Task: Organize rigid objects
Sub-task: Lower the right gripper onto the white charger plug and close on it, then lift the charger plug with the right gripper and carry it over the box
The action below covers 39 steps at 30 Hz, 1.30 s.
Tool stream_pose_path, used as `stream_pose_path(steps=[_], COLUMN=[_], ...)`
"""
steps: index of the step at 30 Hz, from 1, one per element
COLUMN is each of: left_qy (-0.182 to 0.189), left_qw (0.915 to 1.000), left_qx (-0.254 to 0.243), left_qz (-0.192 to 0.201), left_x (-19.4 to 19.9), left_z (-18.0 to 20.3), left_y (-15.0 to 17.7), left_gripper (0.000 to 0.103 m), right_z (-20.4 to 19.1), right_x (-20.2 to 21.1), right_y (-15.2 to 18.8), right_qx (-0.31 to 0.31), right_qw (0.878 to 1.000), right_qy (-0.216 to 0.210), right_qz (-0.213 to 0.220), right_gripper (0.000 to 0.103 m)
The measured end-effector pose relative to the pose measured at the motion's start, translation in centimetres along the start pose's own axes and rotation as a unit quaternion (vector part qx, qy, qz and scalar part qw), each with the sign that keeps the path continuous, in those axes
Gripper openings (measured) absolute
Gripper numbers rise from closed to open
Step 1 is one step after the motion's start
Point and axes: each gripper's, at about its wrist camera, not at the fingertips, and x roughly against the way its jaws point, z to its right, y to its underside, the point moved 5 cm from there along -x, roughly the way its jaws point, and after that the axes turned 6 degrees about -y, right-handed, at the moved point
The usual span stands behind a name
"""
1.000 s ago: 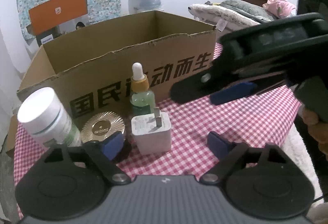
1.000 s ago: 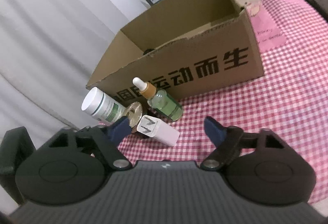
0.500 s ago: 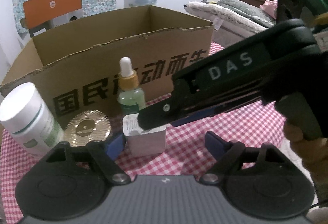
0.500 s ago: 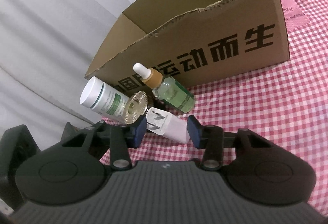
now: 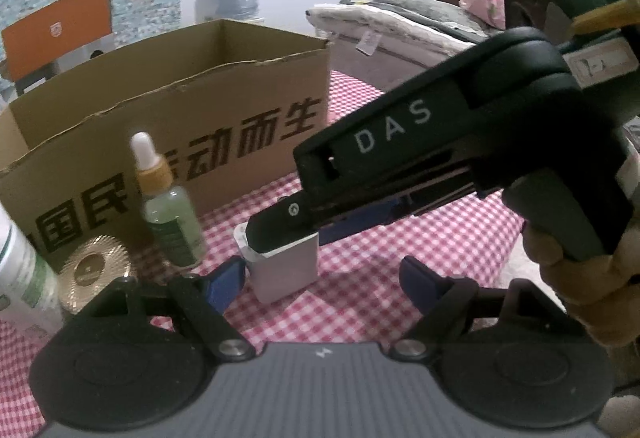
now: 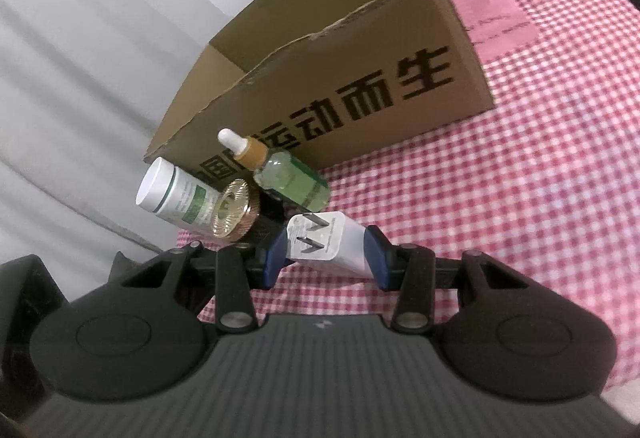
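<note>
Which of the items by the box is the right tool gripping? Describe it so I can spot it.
Start at the cardboard box on the checked cloth, then look along its printed front to the cluster of small items. The nearest is the white plug adapter, pinched in the right tool; it alone is blocky with two metal prongs.

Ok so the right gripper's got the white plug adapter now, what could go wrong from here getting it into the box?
The right gripper pinches the white plug adapter only near its pronged end, so it may swivel or slip when lifted.

The dropper bottle and gold-lidded jar stand just beyond it; a careless swing could topple them.

The cardboard box has a tall front wall, so a low lift could knock the adapter against its rim.
</note>
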Motion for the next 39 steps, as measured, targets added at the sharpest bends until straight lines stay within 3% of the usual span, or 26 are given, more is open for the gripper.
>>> stream_pose_path(steps=[22, 29, 39], left_qy=[-0.009, -0.031, -0.046], left_qw=[0.9999, 0.9994, 0.9988], left_qx=[-0.008, -0.011, 0.009], left_qz=[-0.002, -0.007, -0.016], left_x=[-0.9, -2.1, -3.6], left_z=[0.9, 0.7, -0.6], left_y=[0.1, -0.1, -0.7], left_gripper=[0.082, 0.072, 0.049], right_z=[1.0, 1.2, 1.4], right_x=[0.5, 0.8, 0.2], right_y=[0.2, 0.1, 0.0], right_qx=[-0.016, -0.021, -0.029], right_qw=[1.000, 1.000, 0.999], right_qy=[0.005, 0.006, 0.003], right_qz=[0.005, 0.011, 0.014], right_gripper=[0.045, 0.046, 0.045])
